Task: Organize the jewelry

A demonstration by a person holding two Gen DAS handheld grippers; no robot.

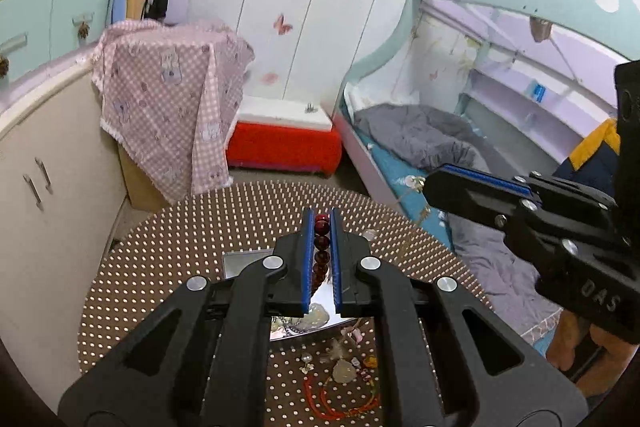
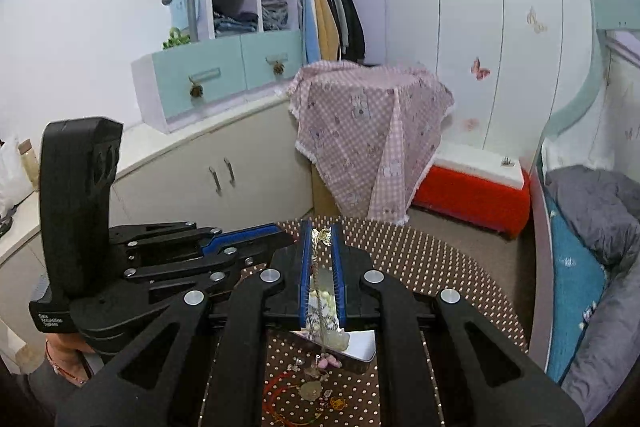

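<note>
The left gripper (image 1: 321,223) is pinching a dark red bead bracelet (image 1: 321,251) above the dotted round table (image 1: 168,251). Beside it, the right gripper (image 2: 321,235) is clamping a thin pale chain (image 2: 320,291), perhaps a necklace, dangling over a shiny tray (image 2: 360,347). Farther off, a pink checked cloth (image 2: 360,131) is draping some furniture.

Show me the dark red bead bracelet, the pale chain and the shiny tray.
dark red bead bracelet (image 1: 321,247), left wrist view, middle bead.
pale chain (image 2: 320,267), right wrist view, hanging strand.
shiny tray (image 2: 360,345), right wrist view, bare surface.
</note>
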